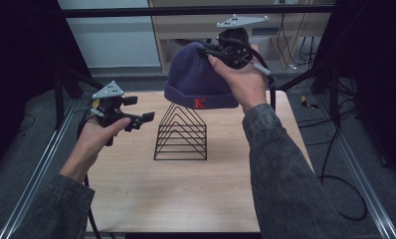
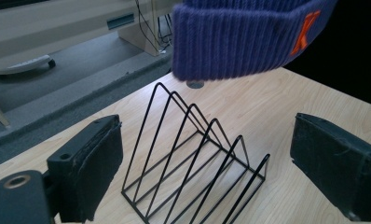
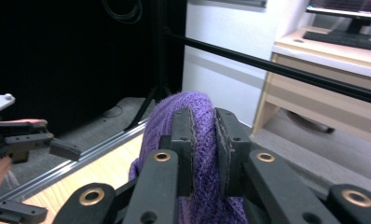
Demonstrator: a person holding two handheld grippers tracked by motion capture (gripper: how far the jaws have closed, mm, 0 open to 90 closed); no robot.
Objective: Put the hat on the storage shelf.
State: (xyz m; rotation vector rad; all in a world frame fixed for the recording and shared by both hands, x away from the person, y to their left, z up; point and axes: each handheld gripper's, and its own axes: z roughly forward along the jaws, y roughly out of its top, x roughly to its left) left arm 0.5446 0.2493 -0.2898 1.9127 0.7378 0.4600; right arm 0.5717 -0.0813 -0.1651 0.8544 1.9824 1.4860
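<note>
High view: right hand-held gripper (image 1: pixel 225 50) clamped on crown of purple beanie (image 1: pixel 196 79), held aloft just above wire rack (image 1: pixel 181 134) on worktop (image 1: pixel 186 189). Left hand-held gripper (image 1: pixel 139 110) open, empty, beside rack. Step judged: carrying hat. Next: lower over rack peak, release.

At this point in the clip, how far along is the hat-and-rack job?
Done: the right gripper is shut on the purple knit hat and holds it in the air above the black wire rack. In hand: the hat hangs over the rack without touching it. Left: what follows for the hat; the left gripper is open and holds nothing.
</note>
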